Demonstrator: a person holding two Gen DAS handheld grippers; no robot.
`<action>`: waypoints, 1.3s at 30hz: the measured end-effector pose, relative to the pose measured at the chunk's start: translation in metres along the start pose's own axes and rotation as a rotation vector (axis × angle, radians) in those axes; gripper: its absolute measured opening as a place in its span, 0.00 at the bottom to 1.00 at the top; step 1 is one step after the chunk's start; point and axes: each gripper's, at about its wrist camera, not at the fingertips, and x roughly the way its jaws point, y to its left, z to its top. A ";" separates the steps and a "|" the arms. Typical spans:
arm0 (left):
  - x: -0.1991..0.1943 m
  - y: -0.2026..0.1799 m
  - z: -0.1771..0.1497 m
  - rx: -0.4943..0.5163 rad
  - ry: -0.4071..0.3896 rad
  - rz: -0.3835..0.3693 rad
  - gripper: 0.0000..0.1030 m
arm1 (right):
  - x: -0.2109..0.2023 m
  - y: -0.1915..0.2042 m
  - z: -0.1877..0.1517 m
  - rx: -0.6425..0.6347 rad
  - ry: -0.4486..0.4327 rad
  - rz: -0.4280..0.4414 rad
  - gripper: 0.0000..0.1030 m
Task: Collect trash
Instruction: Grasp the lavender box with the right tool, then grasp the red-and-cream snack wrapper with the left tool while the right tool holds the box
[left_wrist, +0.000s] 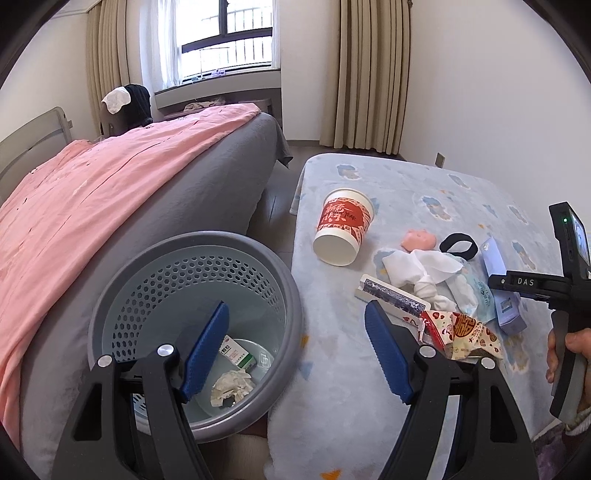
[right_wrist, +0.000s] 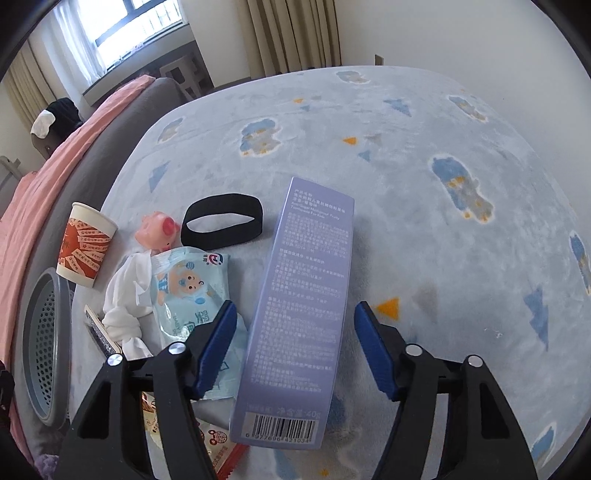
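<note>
The long lilac cardboard toothpaste box (right_wrist: 299, 306) lay flat on the tabletop (right_wrist: 424, 206) covered in pale blue fleece with cloud prints. The right tongs (right_wrist: 295, 347) stood apart on either side of it, blue pads clear of its walls. Left of the box lay a blue baby-wipes pouch (right_wrist: 184, 291), crumpled white tissue (right_wrist: 125, 295), a black elastic band (right_wrist: 223, 221) and a pink pig toy (right_wrist: 159, 229); farther left, a red-and-white paper cup (right_wrist: 85, 245). The left tongs (left_wrist: 295, 354) hung apart above the grey perforated plastic bin (left_wrist: 184, 280), which held a crumpled paper wad (left_wrist: 232, 384) and a small green-and-white carton (left_wrist: 236, 354).
</note>
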 end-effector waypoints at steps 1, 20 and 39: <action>0.001 -0.001 -0.001 0.003 0.003 -0.006 0.71 | 0.001 0.000 0.000 -0.003 0.007 0.009 0.48; -0.006 -0.074 -0.032 0.092 0.050 -0.117 0.71 | -0.075 -0.028 -0.036 -0.022 -0.136 0.064 0.46; 0.036 -0.190 -0.025 0.100 0.143 -0.135 0.71 | -0.099 -0.097 -0.040 0.100 -0.210 0.089 0.46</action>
